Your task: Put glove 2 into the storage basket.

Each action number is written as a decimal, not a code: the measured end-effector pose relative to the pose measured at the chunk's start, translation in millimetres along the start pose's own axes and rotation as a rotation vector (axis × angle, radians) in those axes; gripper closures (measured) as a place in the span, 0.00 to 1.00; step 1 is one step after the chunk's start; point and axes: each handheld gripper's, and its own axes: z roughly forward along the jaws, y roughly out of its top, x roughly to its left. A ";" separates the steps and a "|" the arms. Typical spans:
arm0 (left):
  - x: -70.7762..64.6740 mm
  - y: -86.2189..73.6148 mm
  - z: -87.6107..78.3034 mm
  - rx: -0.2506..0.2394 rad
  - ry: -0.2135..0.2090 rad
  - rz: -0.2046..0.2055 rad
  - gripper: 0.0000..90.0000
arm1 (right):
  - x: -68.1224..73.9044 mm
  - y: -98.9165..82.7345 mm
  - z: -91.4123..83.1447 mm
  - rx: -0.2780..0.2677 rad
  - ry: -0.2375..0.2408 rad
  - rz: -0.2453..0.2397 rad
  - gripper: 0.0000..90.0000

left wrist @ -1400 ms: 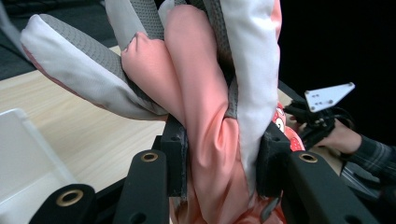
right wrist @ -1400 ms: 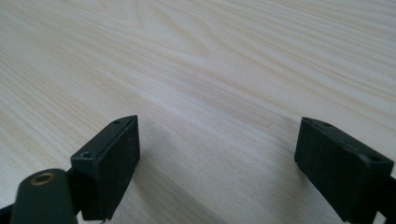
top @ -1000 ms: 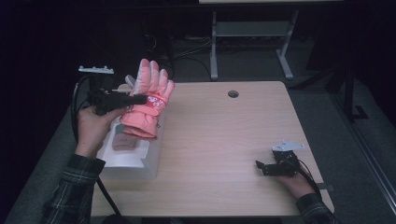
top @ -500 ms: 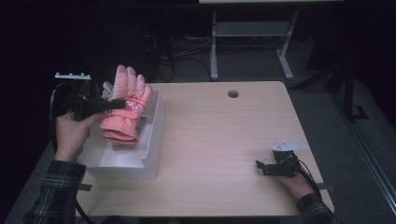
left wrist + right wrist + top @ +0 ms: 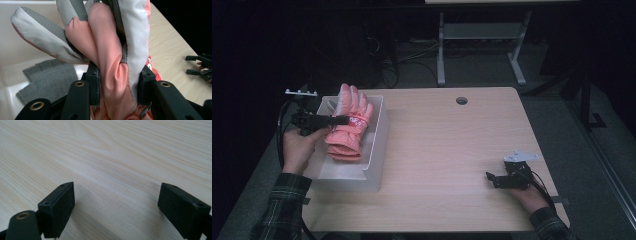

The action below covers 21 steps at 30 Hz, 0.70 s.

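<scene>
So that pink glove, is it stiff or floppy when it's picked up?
Probably soft but puffy. The glove bunches and creases where the left gripper squeezes it. Its fingers hold their shape in the high view, so the padding likely keeps it from going limp. It looks light, hanging over the tray from one pinch.

Lab or test room, dimly lit. Evidence: light wood-grain table (image 5: 452,150) with round cable hole (image 5: 461,100); grey carpeted floor (image 5: 562,100); loose cables (image 5: 412,62) on floor behind; metal-legged bench frame (image 5: 482,35) beyond; dark surroundings.
</scene>
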 end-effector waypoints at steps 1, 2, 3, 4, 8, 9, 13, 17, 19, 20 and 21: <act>0.9 -0.8 1.8 0.004 0.004 -0.003 0.69 | 0.0 0.0 0.0 0.000 0.000 0.000 0.15; 2.3 -1.8 4.3 0.013 0.006 -0.006 0.69 | 0.0 0.0 0.0 0.000 0.000 0.000 0.15; 3.7 -3.1 7.9 0.022 0.006 -0.006 0.69 | 0.0 0.0 0.0 0.000 0.000 -0.001 0.15; 4.3 -3.9 9.9 0.026 0.006 -0.005 0.69 | 0.0 0.0 0.0 0.000 0.000 0.000 0.15; 7.0 -8.1 21.8 0.053 0.006 -0.009 0.69 | 0.0 0.0 0.0 0.000 0.000 0.000 0.15; 7.6 -9.0 24.6 0.059 0.008 -0.011 0.69 | 0.0 0.0 0.0 0.000 0.000 0.000 0.15; 10.2 -11.8 34.4 0.078 0.008 -0.011 0.69 | 0.0 0.0 0.0 0.000 0.000 0.000 0.15; 13.6 -14.8 43.8 0.097 0.003 -0.018 0.69 | -0.1 0.0 0.0 0.000 0.000 -0.001 0.15; 15.9 -16.7 49.4 0.108 0.002 -0.024 0.69 | -0.1 0.0 0.0 -0.001 0.000 -0.001 0.15; 16.5 -17.5 51.6 0.105 -0.001 -0.030 0.68 | -0.1 0.0 0.0 0.000 0.000 -0.001 0.15; 18.4 -18.9 54.5 0.109 -0.004 -0.031 0.68 | -0.1 0.0 0.0 -0.001 0.000 -0.001 0.15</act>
